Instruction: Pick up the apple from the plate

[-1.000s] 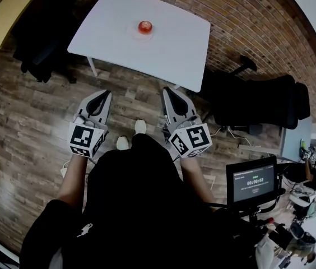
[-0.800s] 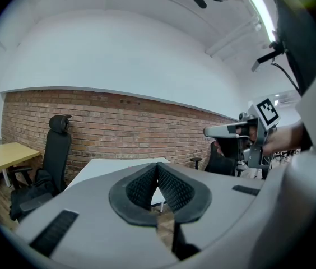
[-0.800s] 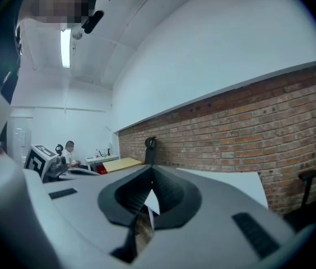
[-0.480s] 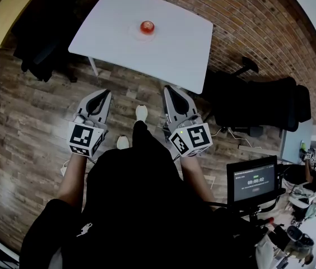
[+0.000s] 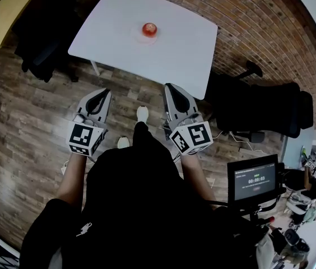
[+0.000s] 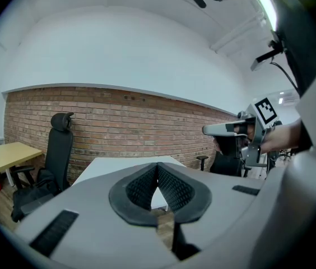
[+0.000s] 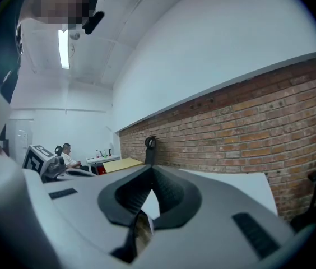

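Only our head view shows the apple (image 5: 149, 28) on its plate (image 5: 135, 35); our left gripper (image 5: 102, 92) and right gripper (image 5: 170, 87), closed and empty, face open floor (image 5: 131, 94) before the table (image 5: 175, 52)

Both forearms (image 5: 73, 181) reach forward side by side, holding the left gripper (image 5: 103, 92) and right gripper (image 5: 168, 87) roughly level, each with its fingers (image 6: 175, 189) closed together on nothing.

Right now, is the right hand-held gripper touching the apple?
Apart. The head view shows bare floor and table between the right hand-held gripper and the apple.
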Demonstrator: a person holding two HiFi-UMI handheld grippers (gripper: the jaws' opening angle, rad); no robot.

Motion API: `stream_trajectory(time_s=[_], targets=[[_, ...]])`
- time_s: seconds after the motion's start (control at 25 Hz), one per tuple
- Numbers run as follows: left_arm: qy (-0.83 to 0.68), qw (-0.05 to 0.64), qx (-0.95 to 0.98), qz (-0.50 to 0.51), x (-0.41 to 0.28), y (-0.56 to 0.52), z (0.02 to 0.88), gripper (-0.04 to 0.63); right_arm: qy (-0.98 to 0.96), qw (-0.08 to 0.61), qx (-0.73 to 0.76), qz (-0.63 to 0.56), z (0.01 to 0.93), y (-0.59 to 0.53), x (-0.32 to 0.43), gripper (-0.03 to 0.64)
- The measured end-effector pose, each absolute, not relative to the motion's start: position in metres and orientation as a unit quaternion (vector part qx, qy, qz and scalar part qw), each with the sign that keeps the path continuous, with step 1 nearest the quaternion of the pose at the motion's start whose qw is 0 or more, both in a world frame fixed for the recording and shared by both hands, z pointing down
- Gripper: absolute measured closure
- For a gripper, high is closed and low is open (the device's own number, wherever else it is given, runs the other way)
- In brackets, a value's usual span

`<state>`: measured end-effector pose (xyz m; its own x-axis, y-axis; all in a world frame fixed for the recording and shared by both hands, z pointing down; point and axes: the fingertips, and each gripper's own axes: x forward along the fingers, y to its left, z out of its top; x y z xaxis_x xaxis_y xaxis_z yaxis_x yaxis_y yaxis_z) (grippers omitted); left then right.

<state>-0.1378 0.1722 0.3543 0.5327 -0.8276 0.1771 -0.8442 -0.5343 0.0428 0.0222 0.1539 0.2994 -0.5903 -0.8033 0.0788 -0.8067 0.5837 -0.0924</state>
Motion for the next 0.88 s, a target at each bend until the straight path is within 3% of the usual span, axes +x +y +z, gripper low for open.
stream_trajectory(time_s=[0.88], targets=[[-0.516,0.073,0.85,0.077,-0.126,0.084,0.353,0.589,-0.904,0.036,0.419,0.08,0.311,0.047,0.039,0.612]])
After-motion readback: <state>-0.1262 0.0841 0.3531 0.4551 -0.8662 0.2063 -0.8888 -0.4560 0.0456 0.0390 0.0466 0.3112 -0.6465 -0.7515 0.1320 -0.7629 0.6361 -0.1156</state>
